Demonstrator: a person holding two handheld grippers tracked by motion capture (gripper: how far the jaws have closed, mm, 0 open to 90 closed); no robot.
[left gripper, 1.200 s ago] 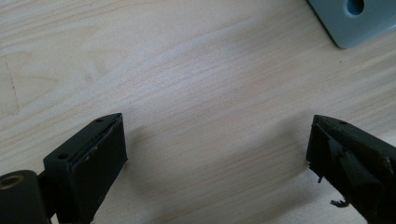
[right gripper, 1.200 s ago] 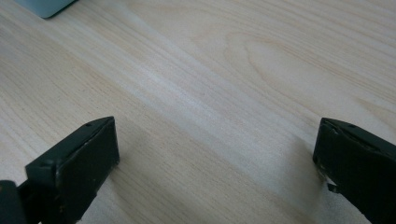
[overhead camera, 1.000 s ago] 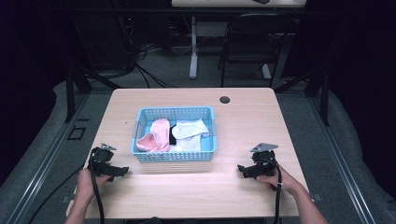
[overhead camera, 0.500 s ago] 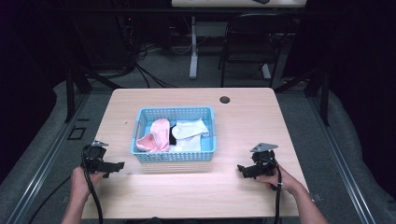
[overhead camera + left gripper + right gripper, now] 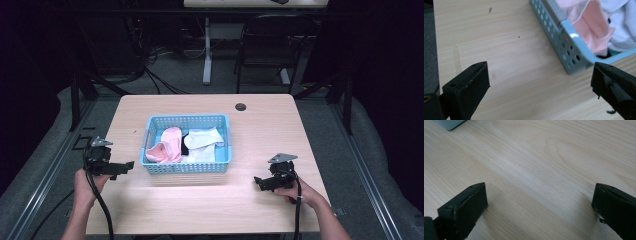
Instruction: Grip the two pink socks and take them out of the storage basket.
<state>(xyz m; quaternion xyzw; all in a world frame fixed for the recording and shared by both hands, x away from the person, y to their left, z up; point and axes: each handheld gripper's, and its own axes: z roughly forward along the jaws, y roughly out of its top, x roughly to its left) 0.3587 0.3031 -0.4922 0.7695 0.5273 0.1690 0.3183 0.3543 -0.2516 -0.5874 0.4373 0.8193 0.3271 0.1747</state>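
Basket point(image 5: 188, 166), pale blue and perforated, sits mid-table with a pink garment point(image 5: 167, 145) and white clothes point(image 5: 205, 145) inside. We hold our left gripper point(image 5: 127, 165) at its nine o'clock, jaws spread wide and empty, just beside its near left corner point(image 5: 574, 67). Our right gripper point(image 5: 257, 181) rests at four o'clock over bare wooden table point(image 5: 536, 170), jaws likewise wide apart, gripping nothing.

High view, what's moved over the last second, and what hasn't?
The left tongs drew back leftward, from beside the basket toward the table's left edge, jaws open and empty. The right tongs, basket and clothes stayed put. Nothing was grabbed or released.
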